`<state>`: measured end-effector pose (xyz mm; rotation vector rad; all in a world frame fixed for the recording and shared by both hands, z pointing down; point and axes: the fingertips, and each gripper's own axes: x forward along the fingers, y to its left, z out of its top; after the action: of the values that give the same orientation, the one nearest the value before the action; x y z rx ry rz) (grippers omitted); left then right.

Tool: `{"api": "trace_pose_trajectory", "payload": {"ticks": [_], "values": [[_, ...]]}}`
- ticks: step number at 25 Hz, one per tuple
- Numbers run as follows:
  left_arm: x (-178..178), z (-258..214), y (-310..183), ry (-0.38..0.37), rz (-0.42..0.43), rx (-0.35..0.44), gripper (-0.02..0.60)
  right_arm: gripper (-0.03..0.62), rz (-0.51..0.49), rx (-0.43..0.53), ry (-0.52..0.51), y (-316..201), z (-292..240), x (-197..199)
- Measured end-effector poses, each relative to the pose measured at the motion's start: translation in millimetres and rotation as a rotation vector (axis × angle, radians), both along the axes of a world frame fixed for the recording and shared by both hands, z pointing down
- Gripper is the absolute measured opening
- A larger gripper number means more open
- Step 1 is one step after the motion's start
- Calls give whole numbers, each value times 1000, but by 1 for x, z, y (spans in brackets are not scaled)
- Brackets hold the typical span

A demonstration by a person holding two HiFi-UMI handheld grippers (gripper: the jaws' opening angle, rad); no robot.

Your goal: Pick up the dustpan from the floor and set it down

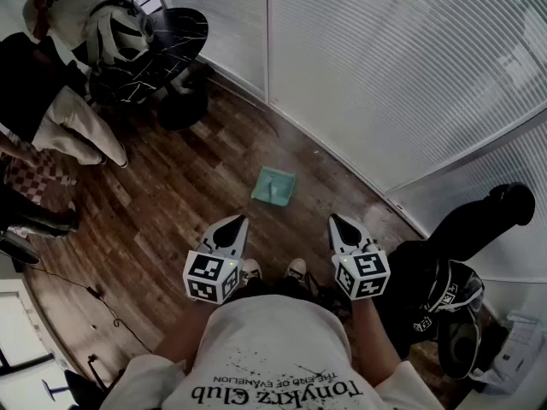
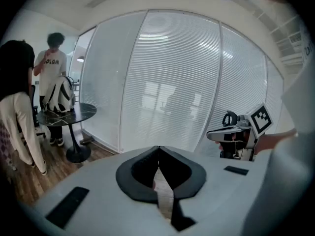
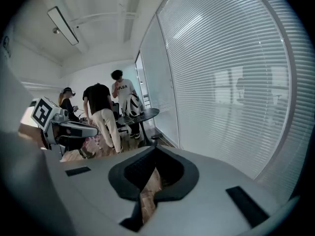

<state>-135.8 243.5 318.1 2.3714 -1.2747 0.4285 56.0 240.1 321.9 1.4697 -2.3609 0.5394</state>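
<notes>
The teal dustpan (image 1: 273, 186) lies on the wooden floor close to the blind-covered glass wall, ahead of both grippers and between them. Only the head view shows it. My left gripper (image 1: 241, 219) hangs in the air short of it on the left, jaws closed tip to tip with nothing between them. My right gripper (image 1: 334, 219) is level with it on the right, also shut and empty. In the left gripper view the left gripper (image 2: 158, 149) has its black pads meeting, with the right gripper (image 2: 235, 130) beside it. The right gripper view shows the right gripper (image 3: 152, 148) likewise closed.
A round black table (image 1: 167, 45) with a white backpack (image 1: 120, 28) stands at the far left, with people (image 1: 51, 118) beside it. The glass wall (image 1: 393, 67) runs diagonally behind the dustpan. Black bags (image 1: 449, 293) sit at the right. A cable (image 1: 94, 293) crosses the floor at the left.
</notes>
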Motion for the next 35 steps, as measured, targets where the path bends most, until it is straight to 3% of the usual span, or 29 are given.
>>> {"api": "trace_pose_trajectory", "payload": {"ticks": [18,35], "values": [[12,4,5,-6,11,-16,23,25,-18,-19,-22,9,5,4],[52,0,-5,-33,-70,-15,23,26,-35,-43,-71,-4,14,65]]}}
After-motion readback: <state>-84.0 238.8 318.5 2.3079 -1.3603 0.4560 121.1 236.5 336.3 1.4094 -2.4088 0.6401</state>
